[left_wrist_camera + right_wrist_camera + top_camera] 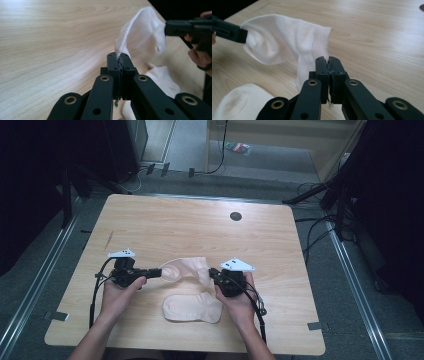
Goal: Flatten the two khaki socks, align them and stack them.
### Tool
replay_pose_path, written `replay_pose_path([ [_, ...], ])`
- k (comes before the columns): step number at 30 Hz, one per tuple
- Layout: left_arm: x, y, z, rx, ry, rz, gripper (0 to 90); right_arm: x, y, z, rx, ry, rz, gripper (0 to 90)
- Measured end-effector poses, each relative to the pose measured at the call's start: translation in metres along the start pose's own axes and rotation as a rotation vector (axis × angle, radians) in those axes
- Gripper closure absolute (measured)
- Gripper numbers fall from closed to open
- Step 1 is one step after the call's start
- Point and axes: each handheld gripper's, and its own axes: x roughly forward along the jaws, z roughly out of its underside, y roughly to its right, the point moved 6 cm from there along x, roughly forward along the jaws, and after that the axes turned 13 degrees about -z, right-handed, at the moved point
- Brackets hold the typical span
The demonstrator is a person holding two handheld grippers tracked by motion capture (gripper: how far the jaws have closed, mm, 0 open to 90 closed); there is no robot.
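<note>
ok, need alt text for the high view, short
Seen from above, a person's two hands hold tongs that pinch a white sock between them above a light wooden table: left tongs at one end, right tongs at the other end of the held sock. A second white sock lies flat nearer the person.

Socks (186,268) (192,308) white, grippers (159,272) (212,272) black w/ white plates, table (190,227) light woodgrain
</note>
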Motion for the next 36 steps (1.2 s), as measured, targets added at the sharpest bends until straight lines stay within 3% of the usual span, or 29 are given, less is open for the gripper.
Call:
replay_pose_path([
  [5,-0.016,0.014,0.009,0.074,-0.019,0.039,89.6,-0.023,-0.014,-0.005,0.005,0.009,-0.034,88.1],
  [7,-0.023,0.017,0.012,0.078,-0.032,0.058,89.6,-0.030,-0.020,-0.004,0.001,-0.003,-0.045,88.1],
  [10,-0.031,0.023,0.019,0.080,-0.081,0.120,89.6,-0.041,-0.029,0.002,0.004,-0.031,-0.062,88.0],
  [15,-0.037,0.033,0.036,0.076,-0.239,0.270,89.5,-0.056,-0.043,0.017,0.026,-0.090,-0.096,87.9],
  [18,-0.036,0.036,0.044,0.092,-0.310,0.304,89.5,-0.061,-0.049,0.027,0.043,-0.134,-0.127,87.9],
  [20,-0.030,0.034,0.048,0.096,-0.339,0.279,89.2,-0.061,-0.050,0.034,0.038,-0.161,-0.126,87.8],
  [22,-0.021,0.029,0.051,0.105,-0.345,0.214,88.2,-0.058,-0.046,0.042,0.049,-0.188,-0.126,87.6],
  [25,-0.009,0.020,0.051,0.070,-0.300,0.132,80.9,-0.050,-0.033,0.052,0.047,-0.211,-0.074,86.8],
  [30,-0.004,0.019,0.049,0.049,-0.219,0.080,74.3,-0.042,-0.019,0.057,0.043,-0.176,-0.057,85.7],
  [34,-0.002,0.023,0.052,0.045,-0.183,0.036,73.2,-0.039,-0.016,0.058,0.027,-0.154,-0.054,85.1],
  [36,-0.003,0.025,0.053,0.018,-0.159,0.004,68.3,-0.039,-0.016,0.058,0.021,-0.144,-0.050,84.8],
])
